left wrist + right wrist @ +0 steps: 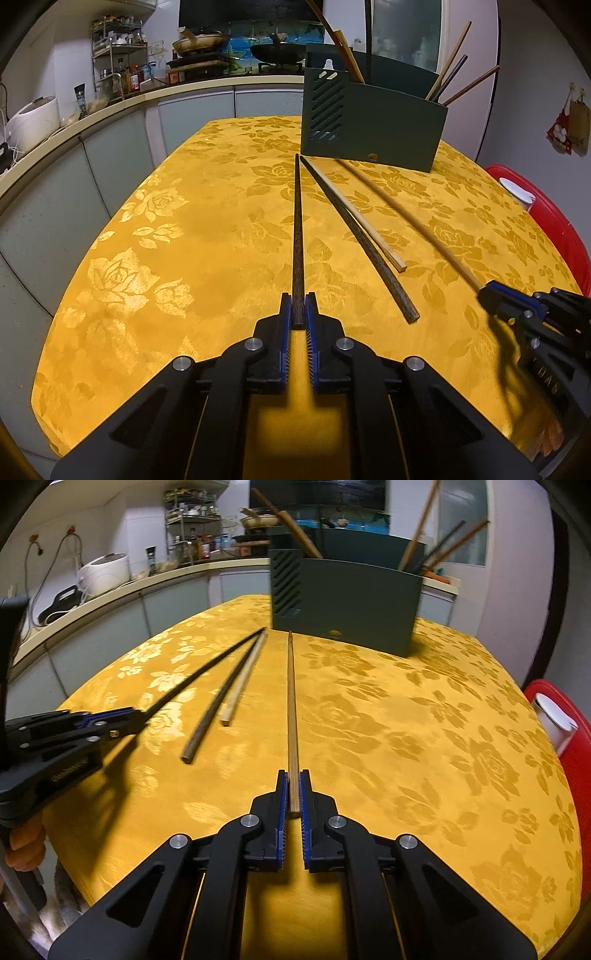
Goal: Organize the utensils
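Observation:
On the yellow rose-patterned tablecloth [166,240] my left gripper [298,306] is shut on the thick end of a dark wooden chopstick [297,229] that points at the dark green utensil holder [373,125]. My right gripper [294,786] is shut on the end of a light bamboo chopstick [291,701], also aimed at the holder [347,602]. Between them lie loose another dark chopstick [358,236] and a pale one [373,236], side by side. In the right wrist view the left gripper [125,723] shows at the left with its dark chopstick [199,675]. Several chopsticks stand in the holder.
A kitchen counter [110,110] with a rice cooker [33,122], bottles and pans runs along the left and back. A red stool [561,229] with a white object stands past the table's right edge. The right gripper [495,295] shows at the left wrist view's right side.

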`<state>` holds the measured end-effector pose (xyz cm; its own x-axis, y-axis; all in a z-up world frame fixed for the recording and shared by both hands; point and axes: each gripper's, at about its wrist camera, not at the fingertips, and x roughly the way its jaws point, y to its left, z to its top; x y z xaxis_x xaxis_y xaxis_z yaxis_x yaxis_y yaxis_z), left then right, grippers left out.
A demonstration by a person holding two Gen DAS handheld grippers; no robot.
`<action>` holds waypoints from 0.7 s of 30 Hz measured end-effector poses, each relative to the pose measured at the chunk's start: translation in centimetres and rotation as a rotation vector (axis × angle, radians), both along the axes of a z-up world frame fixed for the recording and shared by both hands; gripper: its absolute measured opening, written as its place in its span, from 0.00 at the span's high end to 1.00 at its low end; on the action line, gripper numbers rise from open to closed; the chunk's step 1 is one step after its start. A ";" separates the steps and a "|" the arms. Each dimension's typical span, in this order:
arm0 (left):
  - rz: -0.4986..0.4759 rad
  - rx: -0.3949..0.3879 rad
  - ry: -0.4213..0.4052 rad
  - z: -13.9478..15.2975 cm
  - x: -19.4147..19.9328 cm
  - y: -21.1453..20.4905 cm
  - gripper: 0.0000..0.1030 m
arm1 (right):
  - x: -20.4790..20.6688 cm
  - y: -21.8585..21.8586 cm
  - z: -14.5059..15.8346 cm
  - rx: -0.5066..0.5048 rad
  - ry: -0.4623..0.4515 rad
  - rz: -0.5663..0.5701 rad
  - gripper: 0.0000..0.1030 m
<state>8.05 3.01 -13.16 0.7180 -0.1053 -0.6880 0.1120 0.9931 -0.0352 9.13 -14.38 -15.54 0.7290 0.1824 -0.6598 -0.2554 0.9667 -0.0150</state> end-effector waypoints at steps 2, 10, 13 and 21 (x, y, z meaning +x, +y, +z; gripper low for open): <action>-0.002 0.001 0.000 0.0 -0.2 0.0 0.93 | -0.2 -0.6 0.0 -0.001 0.002 -0.014 0.93; -0.005 -0.005 -0.005 -0.1 -0.8 0.1 0.93 | -1.5 -2.0 -0.3 0.045 -0.017 -0.024 0.93; -0.004 -0.010 -0.007 -0.1 -0.9 0.2 0.93 | -1.4 -2.5 -0.3 0.094 -0.017 -0.028 0.93; -0.011 -0.035 -0.010 0.0 -0.7 0.2 0.87 | -1.4 -2.4 -0.3 0.119 -0.034 -0.015 0.88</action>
<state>7.32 3.17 -13.17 0.7237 -0.1375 -0.6763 0.1237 0.9899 -0.0689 7.77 -16.79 -15.88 0.7537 0.2470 -0.6091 -0.2424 0.9658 0.0917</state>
